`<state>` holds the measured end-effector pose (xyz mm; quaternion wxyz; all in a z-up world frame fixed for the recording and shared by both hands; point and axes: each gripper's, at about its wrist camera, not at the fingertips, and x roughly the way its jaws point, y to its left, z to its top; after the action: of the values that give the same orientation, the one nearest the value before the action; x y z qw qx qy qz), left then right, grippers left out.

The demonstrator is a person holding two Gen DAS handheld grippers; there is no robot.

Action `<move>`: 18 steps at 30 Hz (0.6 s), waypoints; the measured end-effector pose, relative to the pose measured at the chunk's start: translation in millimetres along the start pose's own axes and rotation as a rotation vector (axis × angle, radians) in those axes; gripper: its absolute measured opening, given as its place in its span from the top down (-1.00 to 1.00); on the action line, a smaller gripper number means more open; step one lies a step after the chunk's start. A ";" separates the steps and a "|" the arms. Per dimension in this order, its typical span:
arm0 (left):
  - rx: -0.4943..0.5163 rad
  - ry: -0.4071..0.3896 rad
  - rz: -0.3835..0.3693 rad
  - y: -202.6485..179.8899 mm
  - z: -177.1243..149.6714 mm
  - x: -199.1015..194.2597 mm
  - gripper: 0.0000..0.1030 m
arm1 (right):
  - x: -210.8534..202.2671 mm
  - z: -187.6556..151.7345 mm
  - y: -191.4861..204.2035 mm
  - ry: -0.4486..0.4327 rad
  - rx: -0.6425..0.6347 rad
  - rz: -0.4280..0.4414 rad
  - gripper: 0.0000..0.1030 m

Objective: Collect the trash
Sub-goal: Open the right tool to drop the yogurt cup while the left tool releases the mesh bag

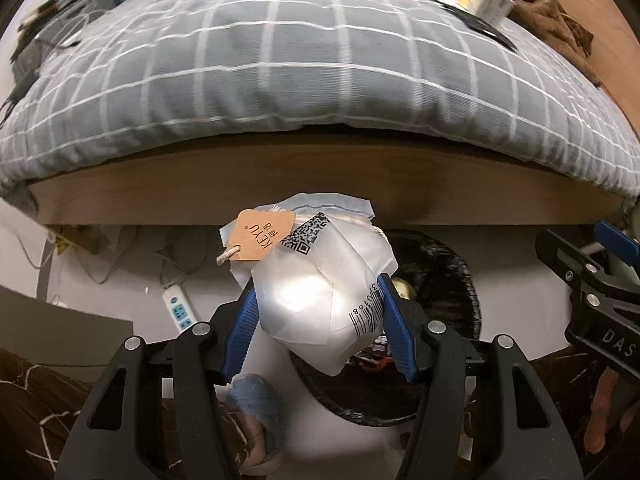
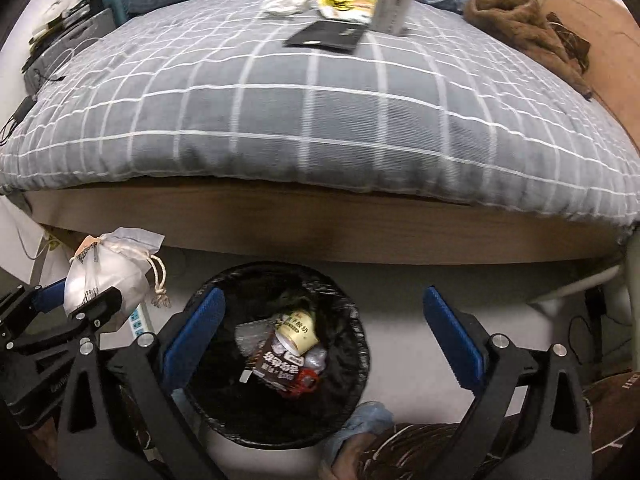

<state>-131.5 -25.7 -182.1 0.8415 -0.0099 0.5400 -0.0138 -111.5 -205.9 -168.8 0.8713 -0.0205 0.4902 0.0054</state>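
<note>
One white bag (image 1: pixel 316 300) sits pinched between the blue pads of the left gripper (image 1: pixel 320 312), held just left of the one black-lined bin (image 2: pixel 276 412). It carries one brown tag (image 1: pixel 262 236) reading "KEYU", one QR code and one barcode. The right gripper (image 2: pixel 320 336) gapes wide over the bin, holding nothing. On the bed (image 2: pixel 320 120) lie one white box (image 2: pixel 394 8), one black packet (image 2: pixel 326 36), one yellow wrapper (image 2: pixel 346 4).
</note>
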 end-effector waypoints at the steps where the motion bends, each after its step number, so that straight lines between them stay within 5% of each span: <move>1: 0.011 0.002 -0.009 -6.6 1.3 0.9 -0.10 | 0.0 -0.8 -5.5 0.000 0.007 -0.008 -0.85; 14: 0.097 -0.001 -0.069 -70.4 11.0 3.8 -0.12 | -9.9 -6.4 -72.6 -0.022 0.134 -0.064 -0.85; 18: 0.108 -0.035 -0.032 -70.3 11.5 0.9 -0.42 | -9.6 -2.9 -70.3 -0.020 0.131 -0.055 -0.85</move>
<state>-121.6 -95.9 -176.0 0.8497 0.0265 0.5236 -0.0562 -116.9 -276.2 -159.9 0.8754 0.0233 0.4802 -0.0504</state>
